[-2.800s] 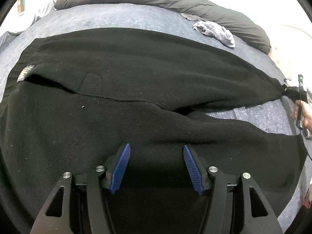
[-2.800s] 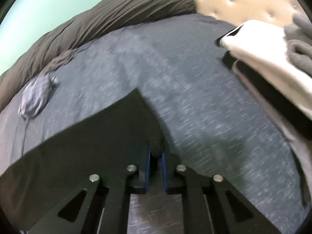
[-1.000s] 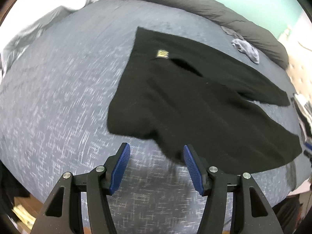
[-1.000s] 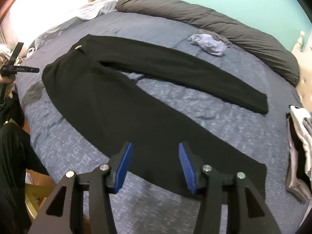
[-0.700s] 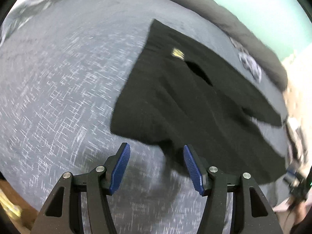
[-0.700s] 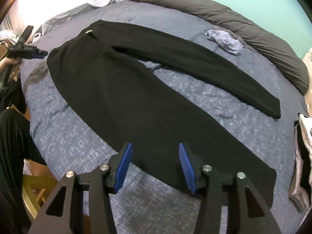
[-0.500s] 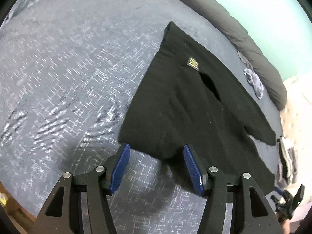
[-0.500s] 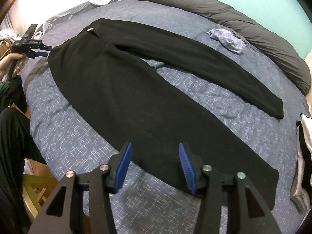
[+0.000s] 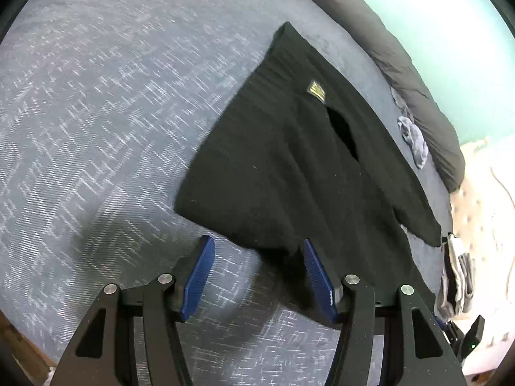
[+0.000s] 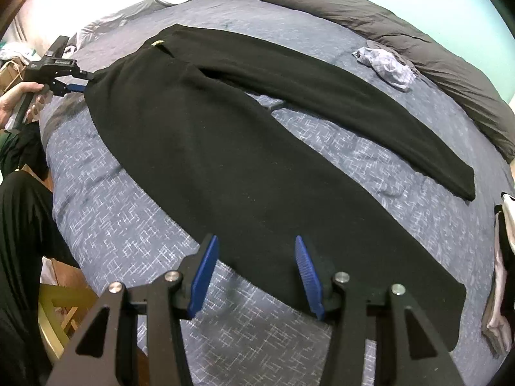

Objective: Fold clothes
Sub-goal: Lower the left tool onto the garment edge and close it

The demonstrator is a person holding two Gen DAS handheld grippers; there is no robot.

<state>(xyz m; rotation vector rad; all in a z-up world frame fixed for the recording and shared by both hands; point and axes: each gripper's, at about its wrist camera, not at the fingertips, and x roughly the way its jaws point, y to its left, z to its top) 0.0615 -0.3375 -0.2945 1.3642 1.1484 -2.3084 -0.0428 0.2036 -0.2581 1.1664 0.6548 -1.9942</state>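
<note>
Trousers (image 10: 225, 148): black, spread flat on the bed, waist at upper left of the right wrist frame, two legs running toward lower right; in the left wrist frame filling the middle and right, waist corner just above the claw.
Near leg: wide, ending at lower right of the right wrist frame, its lower edge passing between the right claw's fingers.
Far leg: narrower, ending at right of the right wrist frame, apart from the near leg, bedcover showing between them.
Label (image 9: 316, 89): small, gold, on the waistband, upper middle of the left wrist frame.
Left claw (image 9: 257, 276): open, nothing pinched, blue pads apart; trouser waist edge dipping between the fingertips, not pressed. Seen also at upper left of the right wrist frame, at the waist corner; contact there too small to tell.
Right claw (image 10: 256, 271): open, nothing pinched, blue pads astride the near leg's edge at bottom middle of frame.
Hand (image 10: 13, 99): far left of the right wrist frame, wrapped round the left claw's handle.
Bed (image 10: 122, 225): blue-grey patterned cover under everything.
Duvet (image 10: 370, 22): grey, rolled along the top of the right wrist frame.
Small cloth (image 10: 388, 62): pale, crumpled, upper right, beside the duvet.
Folded pile (image 10: 502, 273): right edge of the right wrist frame, light and dark layers.
</note>
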